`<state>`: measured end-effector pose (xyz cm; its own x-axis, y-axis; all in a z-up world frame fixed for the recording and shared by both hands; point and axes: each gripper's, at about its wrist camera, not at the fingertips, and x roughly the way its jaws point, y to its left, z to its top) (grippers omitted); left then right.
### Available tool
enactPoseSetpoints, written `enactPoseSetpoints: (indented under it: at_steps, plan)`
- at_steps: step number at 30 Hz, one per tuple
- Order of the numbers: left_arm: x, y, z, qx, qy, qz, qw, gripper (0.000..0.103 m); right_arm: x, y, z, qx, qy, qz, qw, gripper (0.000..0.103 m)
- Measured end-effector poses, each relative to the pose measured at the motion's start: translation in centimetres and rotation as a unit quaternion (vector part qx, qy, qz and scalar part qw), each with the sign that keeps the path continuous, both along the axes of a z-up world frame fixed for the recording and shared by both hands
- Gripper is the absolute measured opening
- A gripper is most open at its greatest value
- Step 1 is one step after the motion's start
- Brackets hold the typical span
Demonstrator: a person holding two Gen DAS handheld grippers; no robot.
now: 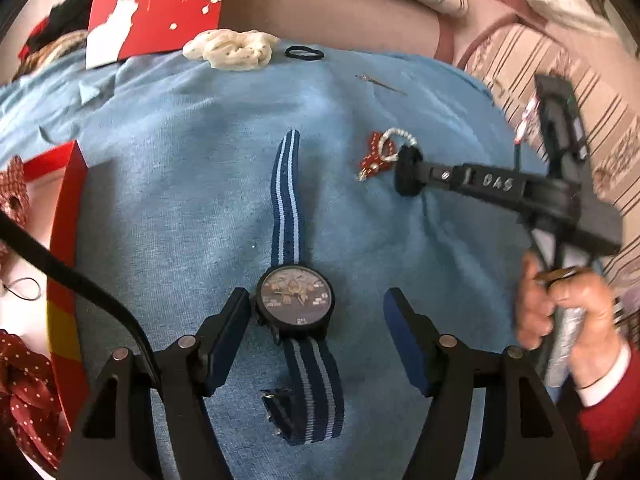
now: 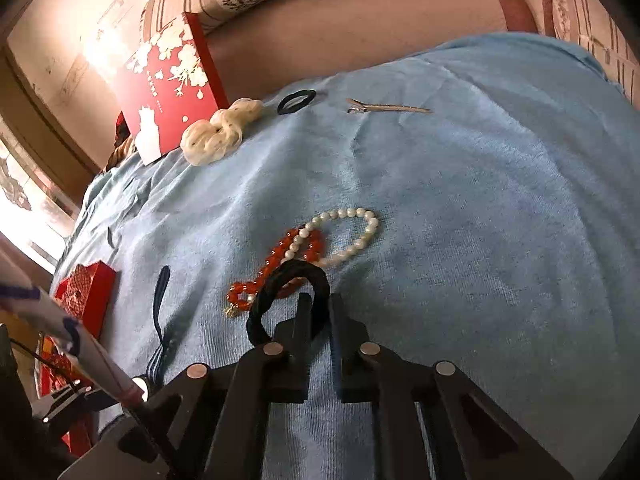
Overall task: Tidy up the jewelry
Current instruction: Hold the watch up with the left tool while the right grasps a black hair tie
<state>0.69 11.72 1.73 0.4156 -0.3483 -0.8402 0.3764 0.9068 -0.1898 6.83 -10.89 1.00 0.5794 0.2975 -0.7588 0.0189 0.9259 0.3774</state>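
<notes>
A watch (image 1: 295,300) with a blue striped strap lies on the blue cloth (image 1: 180,168). My left gripper (image 1: 316,320) is open around the watch face, its left pad close beside the case. My right gripper (image 2: 318,312) is shut on a thick black hair tie (image 2: 280,292), held just above a red bead bracelet (image 2: 272,264) and a white pearl bracelet (image 2: 352,232). In the left wrist view the right gripper (image 1: 408,176) shows beside both bracelets (image 1: 380,156). The watch strap (image 2: 160,320) shows at the left of the right wrist view.
A cream scrunchie (image 2: 220,132), a thin black hair tie (image 2: 296,101) and a metal hair clip (image 2: 384,107) lie at the cloth's far edge. A red flowered box lid (image 2: 168,80) stands behind. A red open box (image 1: 64,240) with red dotted fabric sits at the left.
</notes>
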Motion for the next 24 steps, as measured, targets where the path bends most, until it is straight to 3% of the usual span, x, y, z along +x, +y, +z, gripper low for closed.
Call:
enactPoseSetpoints:
  at_steps: [2, 3, 4, 8, 16, 22, 24]
  plan:
    - [-0.1, -0.3, -0.2, 0.021, -0.008, -0.002, 0.9997, 0.059, -0.2, 0.4, 0.5, 0.000, -0.004, 0.006, 1.000, 0.007]
    - [-0.2, -0.5, -0.2, 0.047, -0.020, -0.001, 0.9987, 0.043, -0.5, 0.6, 0.8, -0.003, -0.010, 0.010, 1.000, 0.007]
    - [-0.3, -0.6, -0.2, 0.060, -0.025, -0.002, 0.9979, 0.042, -0.6, 0.9, 1.2, -0.007, -0.015, 0.013, 1.000, 0.007]
    - [-0.4, 0.1, 0.4, 0.031, -0.022, 0.001, 0.9993, 0.041, -1.4, 1.8, 2.6, -0.021, -0.039, 0.028, 0.999, 0.007]
    - [-2.8, 3.1, 5.8, -0.015, -0.086, 0.038, 0.9954, 0.041, -4.0, 3.2, 4.4, -0.036, -0.068, 0.047, 0.996, 0.007]
    - [-5.3, 10.2, 11.5, -0.035, -0.160, 0.115, 0.9798, 0.042, -7.0, 4.8, 7.5, -0.044, -0.099, 0.052, 0.993, 0.007]
    - [-6.2, 13.3, 12.8, -0.022, -0.187, 0.156, 0.9697, 0.042, -7.8, 6.1, 9.1, -0.048, -0.114, 0.061, 0.990, 0.007]
